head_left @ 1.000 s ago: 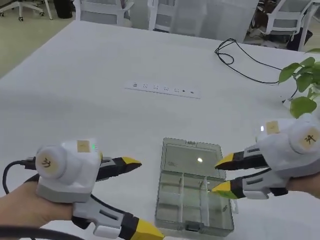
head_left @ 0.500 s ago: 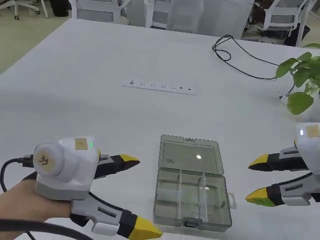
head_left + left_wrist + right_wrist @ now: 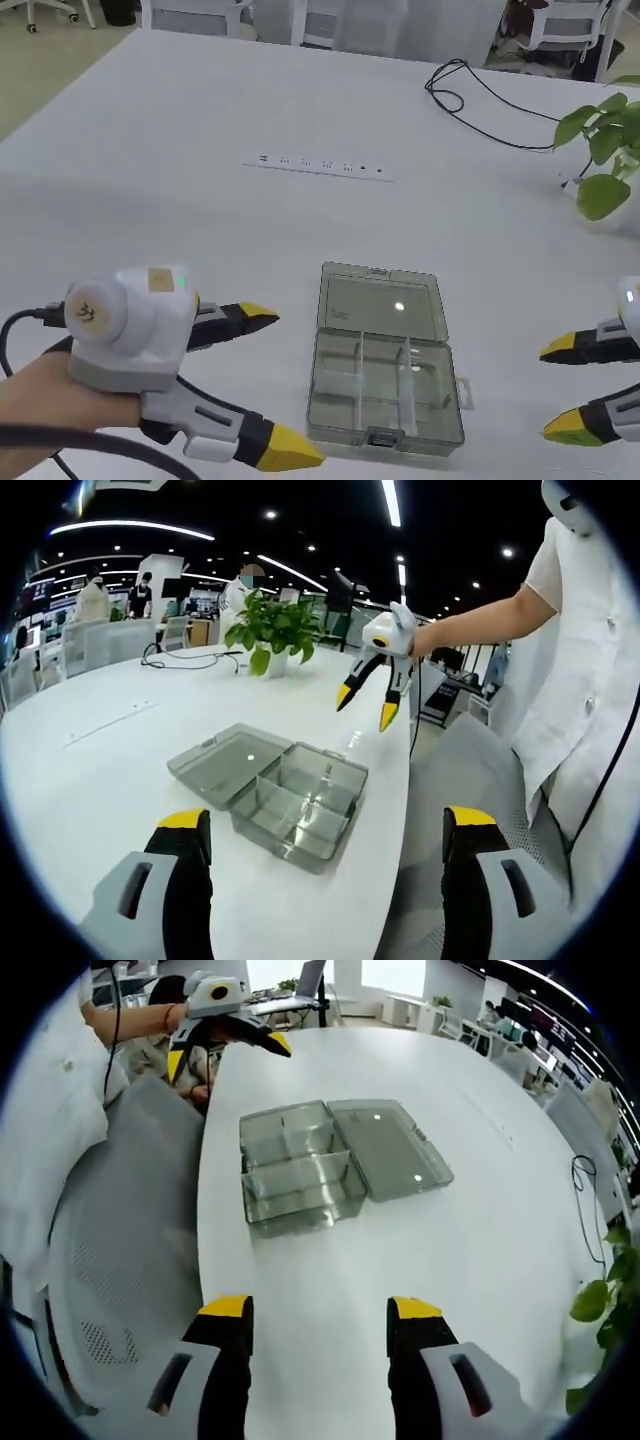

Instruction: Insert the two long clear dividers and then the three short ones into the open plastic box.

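The clear plastic box (image 3: 385, 393) lies open on the white table (image 3: 200, 200), its lid (image 3: 381, 301) flat behind it. Clear dividers stand inside the box (image 3: 298, 1165), splitting it into compartments. My left gripper (image 3: 263, 388) is to the left of the box, open and holding nothing. My right gripper (image 3: 570, 388) is off to the right of it, also open and empty. The box (image 3: 292, 800) lies ahead of my left jaws, and the right gripper (image 3: 364, 706) hangs in the air beyond it. From the right gripper view, the left gripper (image 3: 228, 1044) shows past the box.
A white power strip (image 3: 318, 166) lies mid-table, a black cable (image 3: 480, 90) loops at the far right. A green potted plant (image 3: 600, 150) stands at the right edge. Office chairs (image 3: 560, 30) line the far side. A grey chair (image 3: 120, 1210) sits by the table's near edge.
My right gripper has pulled away from the box to the right and a little down. My left gripper has stayed put. The view has tilted slightly.
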The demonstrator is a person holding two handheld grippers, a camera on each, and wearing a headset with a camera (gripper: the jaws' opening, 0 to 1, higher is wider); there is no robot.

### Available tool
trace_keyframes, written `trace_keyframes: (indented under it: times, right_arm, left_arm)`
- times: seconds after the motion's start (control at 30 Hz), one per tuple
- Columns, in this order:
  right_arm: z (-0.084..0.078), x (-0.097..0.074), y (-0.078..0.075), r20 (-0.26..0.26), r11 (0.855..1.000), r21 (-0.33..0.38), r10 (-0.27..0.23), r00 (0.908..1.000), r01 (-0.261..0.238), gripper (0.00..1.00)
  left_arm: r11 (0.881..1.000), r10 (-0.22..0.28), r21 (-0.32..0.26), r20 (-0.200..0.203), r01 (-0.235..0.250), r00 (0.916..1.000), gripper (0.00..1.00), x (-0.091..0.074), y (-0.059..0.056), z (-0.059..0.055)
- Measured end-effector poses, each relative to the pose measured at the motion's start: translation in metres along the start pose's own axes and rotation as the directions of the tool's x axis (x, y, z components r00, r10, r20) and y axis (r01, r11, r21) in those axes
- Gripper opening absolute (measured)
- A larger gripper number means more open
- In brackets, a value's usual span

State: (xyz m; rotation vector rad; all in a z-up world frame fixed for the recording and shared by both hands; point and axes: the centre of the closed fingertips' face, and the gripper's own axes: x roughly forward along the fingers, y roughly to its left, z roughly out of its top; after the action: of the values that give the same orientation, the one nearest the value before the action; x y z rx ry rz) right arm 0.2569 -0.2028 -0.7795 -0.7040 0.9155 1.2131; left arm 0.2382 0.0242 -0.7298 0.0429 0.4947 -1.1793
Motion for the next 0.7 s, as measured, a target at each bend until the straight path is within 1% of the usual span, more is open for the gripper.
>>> trace_keyframes:
  times: [0.03, 0.1, 0.17, 0.23, 0.33, 0.37, 0.43, 0.5, 0.53, 0.63, 0.7]
  right_arm:
    - [-0.003, 0.001, 0.001, -0.008, 1.000, -0.008, 0.005, 1.0000, -0.006, 0.56]
    - [-0.013, 0.006, 0.002, -0.044, 0.999, -0.024, 0.021, 0.9988, -0.022, 0.56]
    - [-0.023, 0.010, 0.003, -0.088, 0.997, -0.061, 0.032, 0.9956, -0.037, 0.57]
    - [-0.031, 0.015, 0.004, -0.118, 0.994, -0.093, 0.040, 0.9922, -0.051, 0.57]
    - [-0.037, 0.022, 0.006, -0.138, 0.992, -0.106, 0.048, 0.9892, -0.063, 0.57]
    - [-0.042, 0.026, 0.006, -0.155, 0.991, -0.117, 0.052, 0.9865, -0.070, 0.57]
    - [-0.058, 0.039, 0.001, -0.186, 0.987, -0.139, 0.057, 0.9808, -0.084, 0.56]
    - [-0.060, 0.042, 0.004, -0.198, 0.985, -0.149, 0.061, 0.9783, -0.092, 0.54]
    - [-0.064, 0.047, 0.004, -0.204, 0.983, -0.152, 0.066, 0.9767, -0.099, 0.53]
    - [-0.069, 0.052, 0.000, -0.214, 0.981, -0.166, 0.062, 0.9748, -0.099, 0.51]
    - [-0.073, 0.053, -0.003, -0.231, 0.978, -0.185, 0.051, 0.9716, -0.095, 0.49]
  left_arm:
    - [1.000, 0.000, 0.000, 0.000, 0.000, 1.0000, 0.98, 0.000, 0.000, 0.000]
    - [1.000, 0.002, -0.002, -0.002, -0.002, 1.0000, 0.98, 0.000, 0.000, 0.000]
    - [1.000, 0.003, -0.003, -0.003, -0.003, 1.0000, 0.98, 0.000, 0.001, -0.001]
    - [1.000, 0.005, -0.004, -0.003, -0.005, 1.0000, 0.98, -0.001, 0.001, -0.001]
    - [1.000, 0.008, -0.009, -0.002, -0.008, 1.0000, 0.98, -0.001, 0.001, -0.001]
    - [1.000, 0.008, -0.010, -0.003, -0.008, 1.0000, 0.98, -0.001, 0.001, -0.001]
    - [1.000, 0.009, -0.011, -0.005, -0.009, 0.9999, 0.98, 0.000, 0.000, -0.002]
    - [1.000, 0.009, -0.013, -0.006, -0.010, 0.9999, 0.98, 0.000, 0.000, -0.001]
    - [1.000, 0.010, -0.013, -0.005, -0.010, 0.9999, 0.98, 0.000, 0.000, -0.001]
    - [1.000, 0.009, -0.016, -0.004, -0.010, 0.9999, 0.98, 0.000, 0.000, -0.001]
    - [1.000, 0.009, -0.016, -0.005, -0.009, 0.9999, 0.98, 0.000, 0.000, 0.000]
